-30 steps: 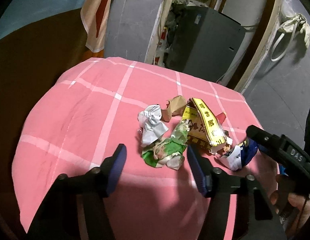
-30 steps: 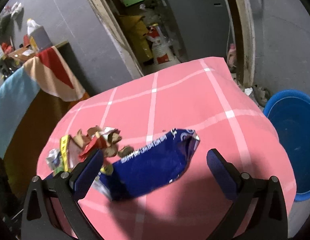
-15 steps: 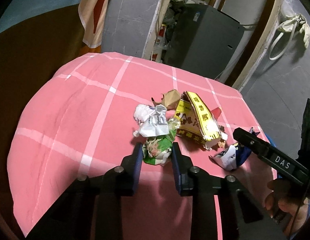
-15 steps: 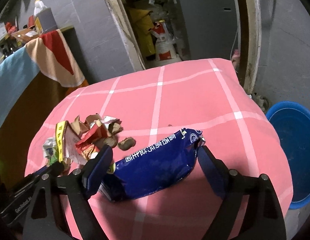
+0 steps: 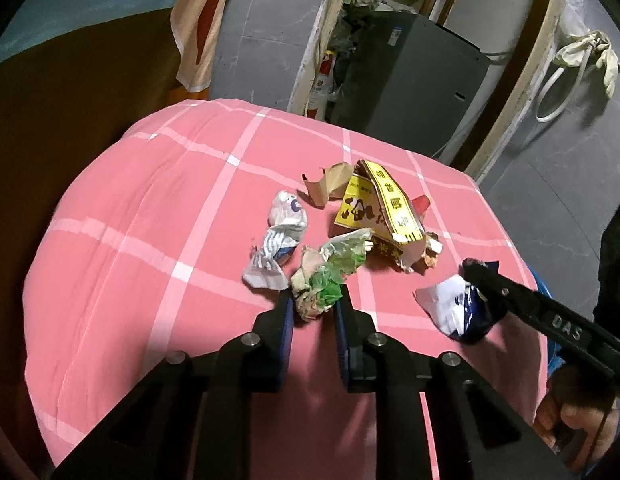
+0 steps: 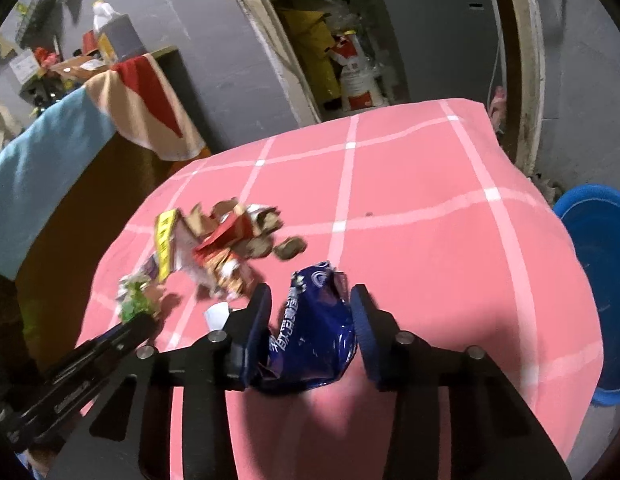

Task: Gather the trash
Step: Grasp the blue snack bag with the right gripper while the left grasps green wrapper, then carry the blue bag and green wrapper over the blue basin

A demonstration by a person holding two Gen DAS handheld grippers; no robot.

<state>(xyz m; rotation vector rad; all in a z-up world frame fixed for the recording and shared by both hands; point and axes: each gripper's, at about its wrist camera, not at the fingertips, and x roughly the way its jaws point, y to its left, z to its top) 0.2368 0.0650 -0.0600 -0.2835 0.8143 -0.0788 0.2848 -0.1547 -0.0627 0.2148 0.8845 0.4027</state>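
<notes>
Left hand-held gripper [image 5: 312, 306]: jaws have just been closing and now pinch the green crumpled wrapper [image 5: 330, 276]; right hand-held gripper [image 6: 310, 312]: jaws have just been closing, and its pads squeeze the blue snack bag [image 6: 314, 336], buckled between them. Both pieces sit low over the pink checked surface [image 5: 149, 220], not yet carried off. Yellow carton [image 5: 382, 216], white striped wrapper [image 5: 277, 248] and brown scraps [image 6: 269, 240] remain; the blue tub [image 6: 598, 280] beside the surface is the likely bin, so collection looks barely begun.

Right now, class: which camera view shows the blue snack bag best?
The right wrist view: the blue snack bag fills the centre, crumpled between the right gripper pads. The left wrist view shows only its crushed end at the right.
</notes>
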